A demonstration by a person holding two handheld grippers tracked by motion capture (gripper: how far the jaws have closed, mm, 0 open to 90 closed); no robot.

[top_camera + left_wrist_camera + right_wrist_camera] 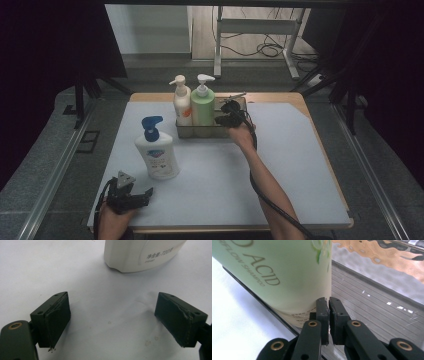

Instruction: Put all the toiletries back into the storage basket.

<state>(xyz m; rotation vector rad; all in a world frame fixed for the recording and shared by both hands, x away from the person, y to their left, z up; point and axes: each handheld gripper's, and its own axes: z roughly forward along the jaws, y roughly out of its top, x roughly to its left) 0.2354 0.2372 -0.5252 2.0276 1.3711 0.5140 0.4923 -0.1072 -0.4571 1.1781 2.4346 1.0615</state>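
A metal tray [200, 132] at the back of the white mat holds a green shampoo bottle [202, 106] and a white pump bottle [181, 102]. My right gripper [227, 114] reaches into the tray's right part. Its jaws stand almost together at the tray's front wall, beside the green bottle [274, 272], and they seem to pinch that thin wall; the right gripper [329, 307] hides the contact. A white bottle with a blue pump [156, 155] stands alone on the mat. My left gripper [145, 193] rests near it, open, with only mat between its pads [112, 317]. The bottle's base [140, 255] is just ahead.
The tray's ribbed floor [374, 315] is bare to the right of the green bottle. The white mat [280, 170] covers a wooden table whose edge [325, 155] shows at the right. A desk frame and cables [265, 47] stand on the floor behind.
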